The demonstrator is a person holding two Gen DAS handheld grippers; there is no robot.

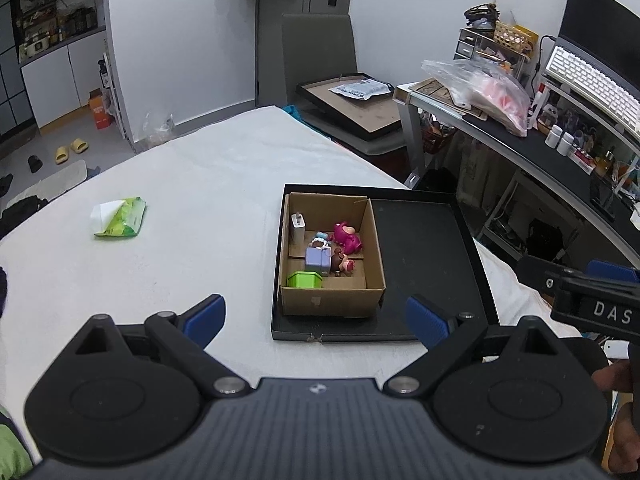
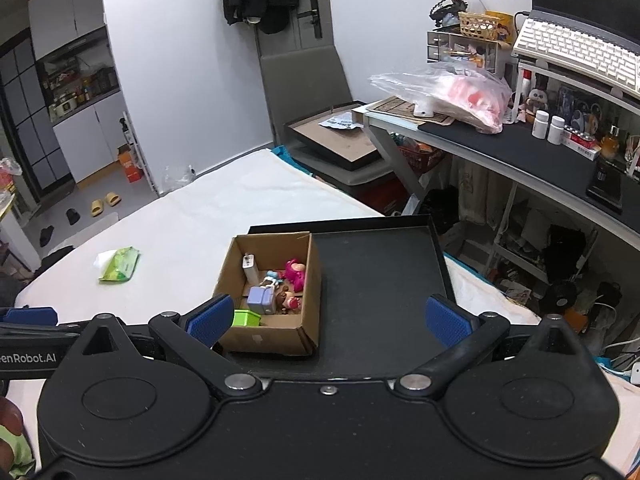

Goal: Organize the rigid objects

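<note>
While both tools are held low above the white-covered surface (image 1: pixel 208 184), the left gripper (image 1: pixel 316 322) is seen with its blue pads spread wide and nothing between them, and the right gripper (image 2: pixel 328 322) is likewise held wide apart and empty. Just beyond the fingertips, a shallow black tray (image 1: pixel 424 264) is laid on the white cover, and a cardboard box (image 1: pixel 332 304) is set in its left part, the right part of the tray being bare dark floor. Inside the box, a green block (image 1: pixel 305 280) is placed in the near left corner, a lilac box-shaped toy (image 1: pixel 318 260) is found just behind it, a small brown-headed figurine (image 1: pixel 342 262) is lying beside that, a magenta bear toy (image 1: pixel 348 238) is resting toward the far right wall, and a white charger (image 1: pixel 297 230) is propped upright against the left wall. Well apart to the left, a green tissue pack (image 1: pixel 120 218) is lying on the cover. Farther off, a grey chair (image 2: pixel 308 92) bearing a framed board is seen, and a cluttered desk (image 2: pixel 520 148) with a white keyboard (image 2: pixel 580 54) is found to the right.
</note>
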